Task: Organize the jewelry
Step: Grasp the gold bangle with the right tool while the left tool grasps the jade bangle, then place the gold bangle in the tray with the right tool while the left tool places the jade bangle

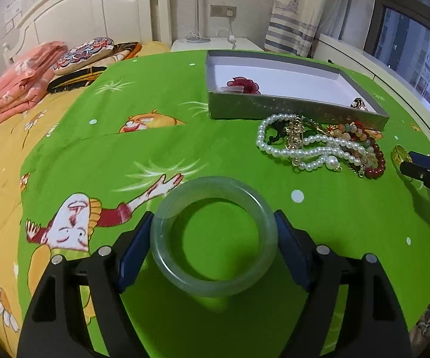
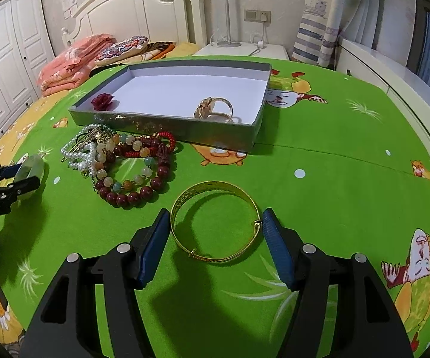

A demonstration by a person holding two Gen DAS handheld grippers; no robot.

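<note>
Left wrist: left gripper (image 1: 215,238) clamps jade bangle (image 1: 167,223) flat; right gripper (image 2: 215,232) brackets gold bangle (image 2: 215,187), grip unclear

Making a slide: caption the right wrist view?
Right hand-held gripper closing on gold bangle before a grey jewelry box.

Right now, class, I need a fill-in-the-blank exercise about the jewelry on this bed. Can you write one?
1. The left claw grips a pale ____ bangle.
2. The right claw closes around a ____ bangle.
3. Inside the grey box lie a ring and a dark red ____.
4. The pearl necklace lies ____ the box.

Missing words: green; gold; flower; outside
</note>
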